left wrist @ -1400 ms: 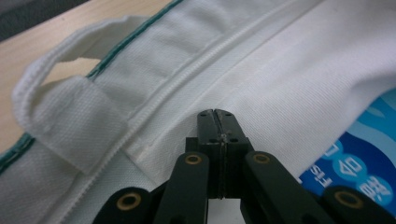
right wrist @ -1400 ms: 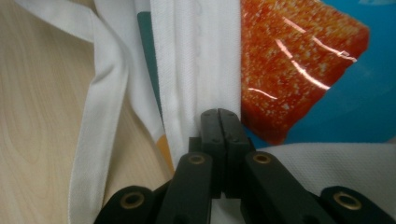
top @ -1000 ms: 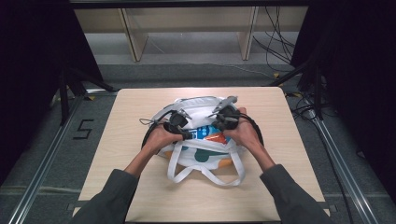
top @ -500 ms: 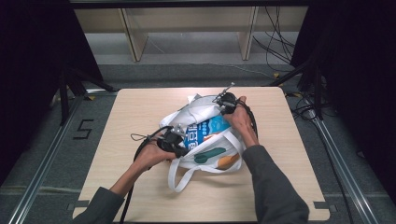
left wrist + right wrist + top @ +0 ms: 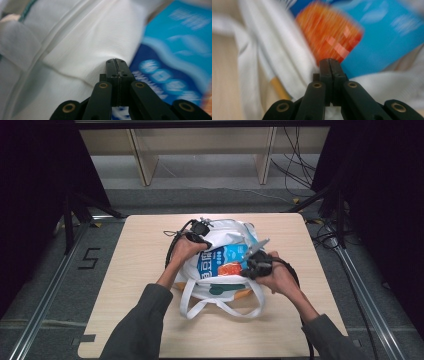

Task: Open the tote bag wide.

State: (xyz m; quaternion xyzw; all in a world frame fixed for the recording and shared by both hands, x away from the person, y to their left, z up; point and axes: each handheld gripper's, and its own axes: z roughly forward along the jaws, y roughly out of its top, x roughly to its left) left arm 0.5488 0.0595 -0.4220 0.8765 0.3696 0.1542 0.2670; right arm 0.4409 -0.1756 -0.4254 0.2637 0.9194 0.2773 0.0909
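Right tool (image 5: 251, 260) at the near right side of the white cloth bag (image 5: 227, 232), jaws fully together, pinching a fold of the white fabric at the bag's mouth as seen in the right gripper view (image 5: 329, 63). Just beyond its tip, an orange patch (image 5: 329, 35) on a blue packet (image 5: 384, 37), much blurred.

Nearest on the bench (image 5: 145, 320): two white handle loops (image 5: 220, 307) of the bag, lying flat toward the person. Behind them, on the bag's front, a dark green shape (image 5: 220, 290) and an orange edge (image 5: 242, 294).

Inside the open mouth: the blue packet (image 5: 217, 260) with white print, lying tilted, its orange patch (image 5: 231, 269) toward the right tool. Cannot tell what else is in the bag.

Left tool (image 5: 200, 227) farther away, at the far left rim of the bag, jaws likewise pressed together on white fabric; in the left gripper view (image 5: 116, 67) the cloth (image 5: 75, 45) bunched at the tip, the blue packet (image 5: 175, 55) just to the right of it.

Bag about in the middle of the bench, mouth held apart between the two tools. Beyond the bench, a pale wooden shelf frame (image 5: 200, 150) and loose cables (image 5: 295, 165) on the floor.
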